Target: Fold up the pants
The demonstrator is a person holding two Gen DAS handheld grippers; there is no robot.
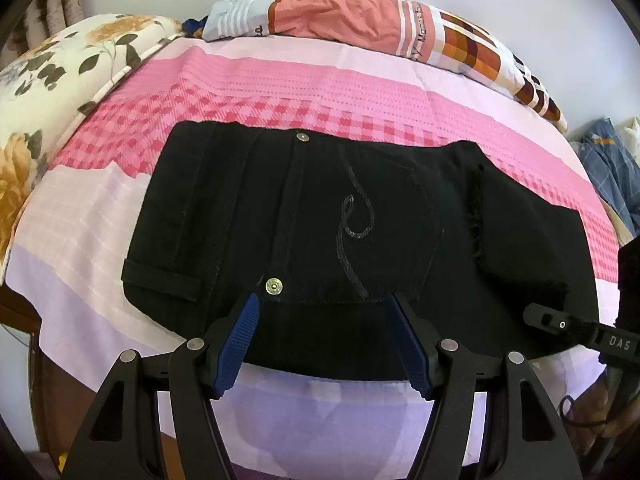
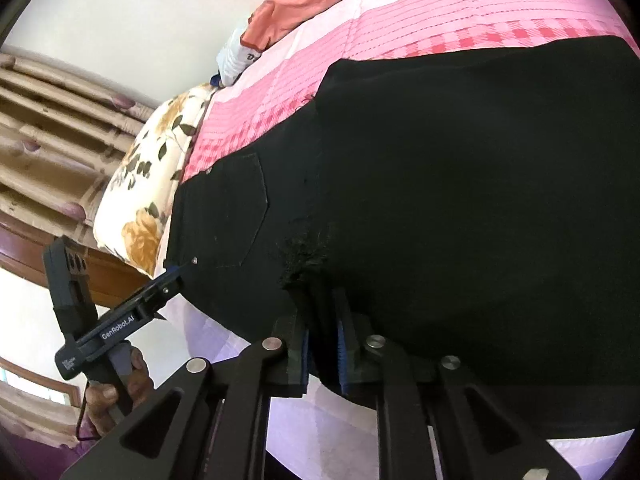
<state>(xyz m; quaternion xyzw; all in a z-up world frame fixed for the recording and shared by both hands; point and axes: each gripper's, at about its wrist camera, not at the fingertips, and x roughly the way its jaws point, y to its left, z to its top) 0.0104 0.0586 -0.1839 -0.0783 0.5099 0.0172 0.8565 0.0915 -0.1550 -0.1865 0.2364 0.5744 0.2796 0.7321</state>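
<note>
Black pants (image 1: 352, 216) lie folded on pink bed (image 1: 248, 80), dead centre. Your left tool (image 1: 322, 300) — spread wide over near waistband edge, 6 o'clock, gripping nothing. Your right tool (image 2: 322, 320) — nearly closed, pinching frayed hem fold at 5 o'clock.

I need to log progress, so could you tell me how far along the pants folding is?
Mostly done: the black pants lie on the bed sheet as a compact folded stack, with a frayed hem over the pocket side. In hand: the left gripper stands open at the near edge; the right gripper is nearly closed on the frayed edge. Left: perhaps a final fold or tidy.
</note>
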